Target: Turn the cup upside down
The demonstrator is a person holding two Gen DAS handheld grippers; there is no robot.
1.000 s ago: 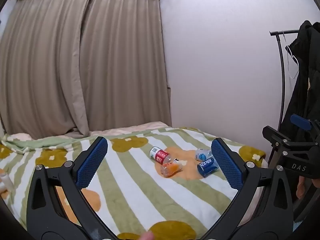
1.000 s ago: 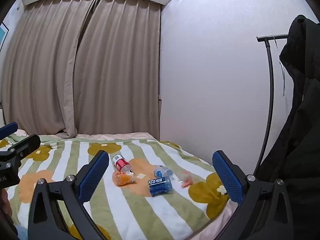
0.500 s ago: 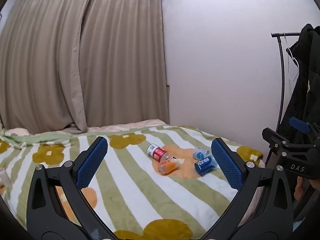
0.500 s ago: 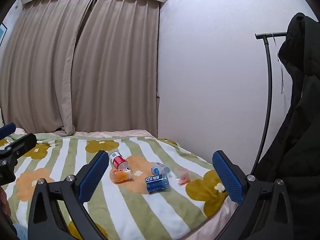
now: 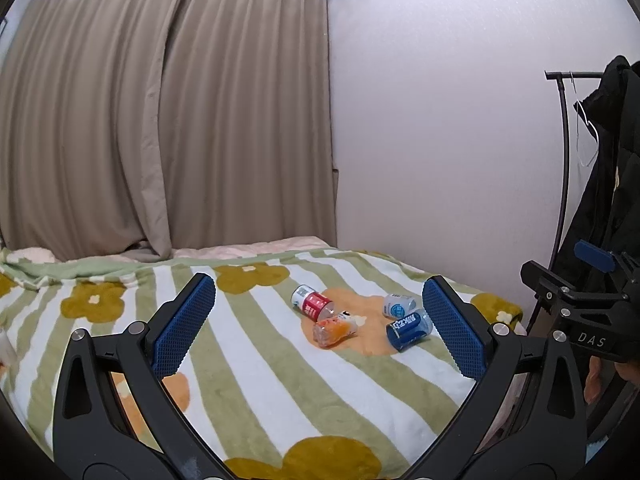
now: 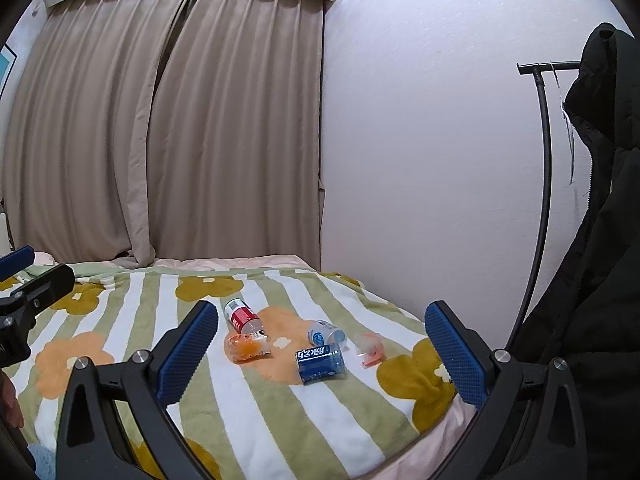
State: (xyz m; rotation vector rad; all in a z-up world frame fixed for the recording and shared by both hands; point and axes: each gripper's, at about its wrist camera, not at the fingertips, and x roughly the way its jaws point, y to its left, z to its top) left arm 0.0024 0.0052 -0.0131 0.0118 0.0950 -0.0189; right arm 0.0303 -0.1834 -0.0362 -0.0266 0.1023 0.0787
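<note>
cups lie tipped on their sides in a loose cluster on the bed's striped flower blanket (image 6: 280,420), none upright. the red-and-white cup (image 6: 241,315) lies farthest back, just beside the orange cup (image 6: 247,347); the dark blue cup (image 6: 320,363) lies nearest, mouth turned right, with the small light blue cup (image 6: 325,333) just behind it and a clear cup with orange marks (image 6: 370,350) to its right. whether anything is inside them cannot be told. the right gripper (image 6: 320,354) hangs with fingers spread wide and nothing between them, the cups well ahead. the left gripper (image 5: 318,326) likewise stands released and empty, apart from the cups.
</note>
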